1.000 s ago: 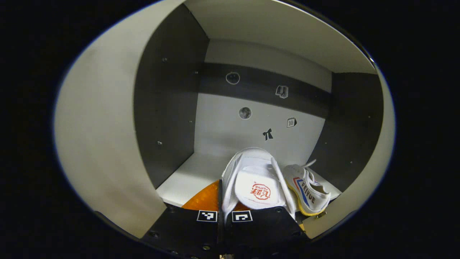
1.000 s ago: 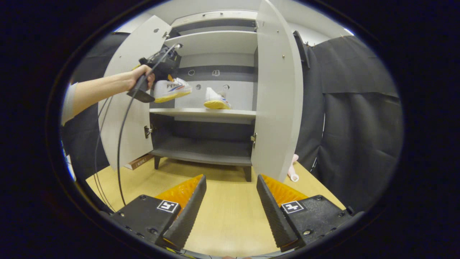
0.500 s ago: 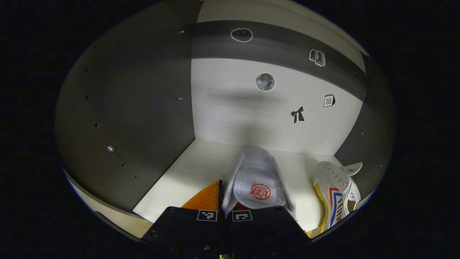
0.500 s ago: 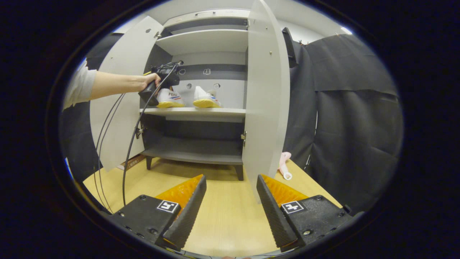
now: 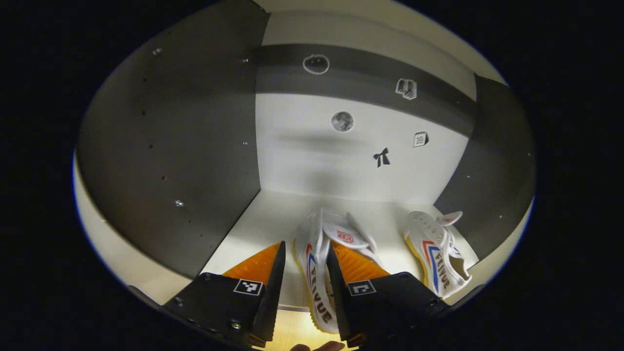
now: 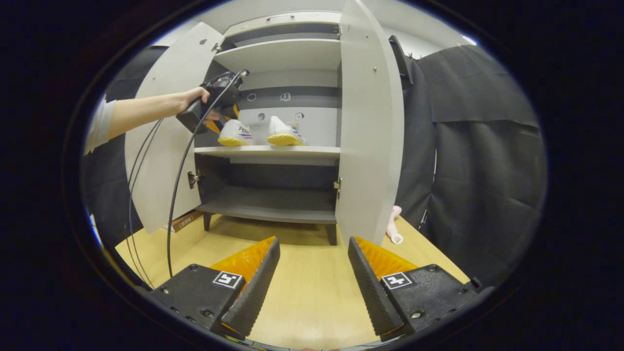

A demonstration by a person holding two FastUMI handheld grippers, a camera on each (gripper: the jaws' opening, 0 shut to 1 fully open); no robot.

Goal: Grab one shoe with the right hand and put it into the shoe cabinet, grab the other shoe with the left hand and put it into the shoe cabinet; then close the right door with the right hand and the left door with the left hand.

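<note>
- The left claw [image 5: 302, 273] is open inside the shoe cabinet, its 2 fingers spread to either side of the near shoe [image 5: 319, 263]. One finger is left of the shoe with a gap; whether the other touches the shoe I cannot tell.
- That near shoe sits on the white shelf [image 5: 263, 229], toe pointing toward the back wall, heel at the shelf's front edge.
- The second shoe [image 5: 436, 251] stands on the same shelf to the right, close to the dark right wall, apart from the near shoe.
- Small stickers dot the back wall [image 5: 302, 146] of the compartment.
- In the right gripper view, the left claw [image 6: 217, 105] is seen far off at the upper shelf of the cabinet [image 6: 273, 151], held by a hand [image 6: 195, 95] at the end of a bare forearm, with black cables [image 6: 170, 185] hanging down from it.
- From there, both shoes sit side by side on the upper shelf: 1 on the left [image 6: 235, 134] just beside the claw, 1 on the right [image 6: 284, 134].
- The left door [image 6: 161, 141] and the right door [image 6: 368, 126] both stand open.
- The right claw [image 6: 312, 273] is open and holds nothing, hovering over the light wooden floor [image 6: 302, 287] well in front of the cabinet.
- A pink object [image 6: 394, 226] lies on the floor behind the right door, near the black cloth.
</note>
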